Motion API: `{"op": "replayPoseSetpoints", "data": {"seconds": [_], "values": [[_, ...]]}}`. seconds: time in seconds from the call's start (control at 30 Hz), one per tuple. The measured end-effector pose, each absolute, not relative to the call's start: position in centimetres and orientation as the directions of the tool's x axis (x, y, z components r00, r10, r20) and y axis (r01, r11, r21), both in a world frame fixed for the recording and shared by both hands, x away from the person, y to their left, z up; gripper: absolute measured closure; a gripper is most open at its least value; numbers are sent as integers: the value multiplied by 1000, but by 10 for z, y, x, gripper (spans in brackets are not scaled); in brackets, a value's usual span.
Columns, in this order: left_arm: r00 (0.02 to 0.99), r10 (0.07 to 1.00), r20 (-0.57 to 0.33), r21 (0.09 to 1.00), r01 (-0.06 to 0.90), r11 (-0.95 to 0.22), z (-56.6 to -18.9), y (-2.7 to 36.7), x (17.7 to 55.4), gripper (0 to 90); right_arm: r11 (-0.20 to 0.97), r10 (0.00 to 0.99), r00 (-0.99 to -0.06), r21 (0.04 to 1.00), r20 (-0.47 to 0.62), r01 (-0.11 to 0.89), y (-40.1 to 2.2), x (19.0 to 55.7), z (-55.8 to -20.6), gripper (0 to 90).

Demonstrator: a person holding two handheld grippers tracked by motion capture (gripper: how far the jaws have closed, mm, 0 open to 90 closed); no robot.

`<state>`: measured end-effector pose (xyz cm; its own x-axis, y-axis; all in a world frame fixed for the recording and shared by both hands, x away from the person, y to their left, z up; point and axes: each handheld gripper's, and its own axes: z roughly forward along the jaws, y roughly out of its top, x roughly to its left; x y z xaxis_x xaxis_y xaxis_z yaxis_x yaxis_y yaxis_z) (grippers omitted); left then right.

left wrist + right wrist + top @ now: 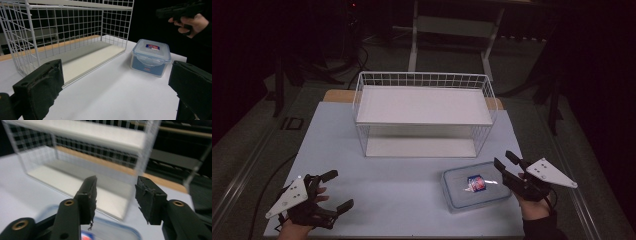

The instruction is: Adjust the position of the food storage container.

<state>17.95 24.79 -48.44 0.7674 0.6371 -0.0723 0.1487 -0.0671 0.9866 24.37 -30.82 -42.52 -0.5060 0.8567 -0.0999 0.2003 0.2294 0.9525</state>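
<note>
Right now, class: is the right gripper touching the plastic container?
Apart. In the right gripper view, the right gripper hovers above the plastic container, jaws empty.

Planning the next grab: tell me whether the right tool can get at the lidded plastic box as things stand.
Probably yes. The right tool hangs beside the plastic box, at its right edge, jaws apart with nothing between them. The table around the box is bare, and the wire rack stands farther back.

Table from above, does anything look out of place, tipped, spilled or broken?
Nothing stands out. The lidded plastic container sits flat on the table, lid on, in front of the upright white wire rack. The right gripper hovers open at the container's right edge, holding nothing. No spills or damage visible.
</note>
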Motion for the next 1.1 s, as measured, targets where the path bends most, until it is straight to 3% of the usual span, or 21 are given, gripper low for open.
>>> {"op": "replayPoseSetpoints", "data": {"seconds": [0.6, 1.1], "values": [[769, 635, -71, 986, 151, -73, -485, 246, 180, 0, 272, 911, -399, 877, -102, 395, -358, 260, -489, 886], [770, 635, -61, 986, 147, -85, -485, 245, 180, 0, 300, 896, -442, 797, -46, 525, -369, 244, -535, 898]]}}
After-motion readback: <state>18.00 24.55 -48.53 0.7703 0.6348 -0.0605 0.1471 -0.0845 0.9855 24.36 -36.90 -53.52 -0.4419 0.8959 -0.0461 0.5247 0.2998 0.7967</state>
